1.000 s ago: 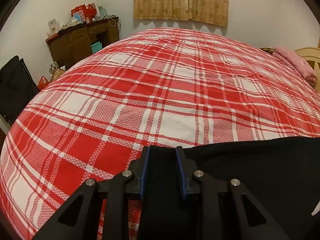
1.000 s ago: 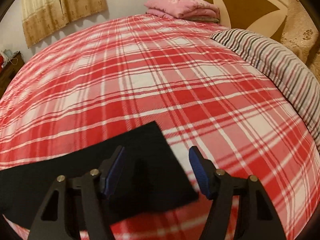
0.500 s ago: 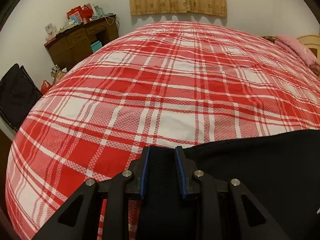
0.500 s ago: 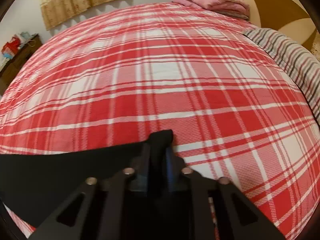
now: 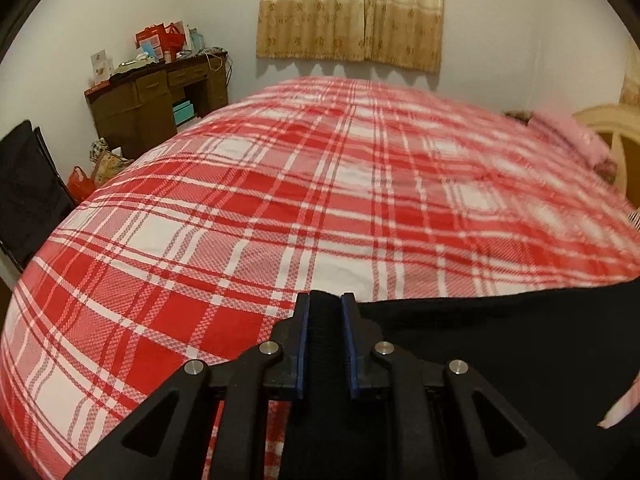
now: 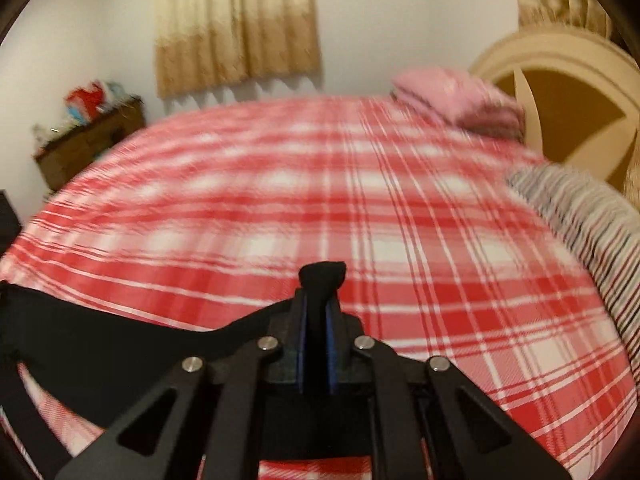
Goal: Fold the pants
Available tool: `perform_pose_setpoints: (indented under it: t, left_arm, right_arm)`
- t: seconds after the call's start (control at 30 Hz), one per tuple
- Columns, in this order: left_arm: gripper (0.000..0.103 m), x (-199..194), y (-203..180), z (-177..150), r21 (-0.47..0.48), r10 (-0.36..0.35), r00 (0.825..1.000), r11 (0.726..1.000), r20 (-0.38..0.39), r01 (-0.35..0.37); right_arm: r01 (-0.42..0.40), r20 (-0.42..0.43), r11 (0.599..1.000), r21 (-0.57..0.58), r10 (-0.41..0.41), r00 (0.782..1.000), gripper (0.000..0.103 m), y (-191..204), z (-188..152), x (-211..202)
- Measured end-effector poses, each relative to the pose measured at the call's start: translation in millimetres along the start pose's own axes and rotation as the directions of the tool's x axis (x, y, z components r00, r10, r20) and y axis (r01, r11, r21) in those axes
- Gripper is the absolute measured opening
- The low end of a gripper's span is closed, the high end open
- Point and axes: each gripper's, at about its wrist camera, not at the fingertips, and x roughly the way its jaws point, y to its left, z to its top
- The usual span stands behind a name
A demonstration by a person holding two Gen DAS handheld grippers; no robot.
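Black pants [image 5: 500, 344] are pinched by both the just-tightened left tongs [image 5: 325, 312] and right tongs [image 6: 318, 304].

The left gripper [image 5: 326, 308] is black plastic with thin blue pads inside its two fingers. Four shiny round screws sit across its arms, which have triangle holes. The right gripper [image 6: 318, 300] looks just the same.
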Motion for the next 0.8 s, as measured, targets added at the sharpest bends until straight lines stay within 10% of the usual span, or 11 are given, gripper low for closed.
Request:
perform_pose_setpoints:
  t: [0.4, 0.8]
  left_arm:
    - [0.015, -64, 29, -21, -0.11, -0.208, 0.96, 0.967, 0.185, 0.231]
    - [0.015, -140, 48, -84, -0.069, -0.352, 0.88, 0.917, 0.318, 0.392]
  right_arm:
    - [-0.123, 0.251, 0.989, -0.083, 0.141, 0.958, 0.011, -7, -39, -109]
    - [-0.127, 0.238, 0.992, 0.006, 0.122, 0.964, 0.01, -43, -116, -153]
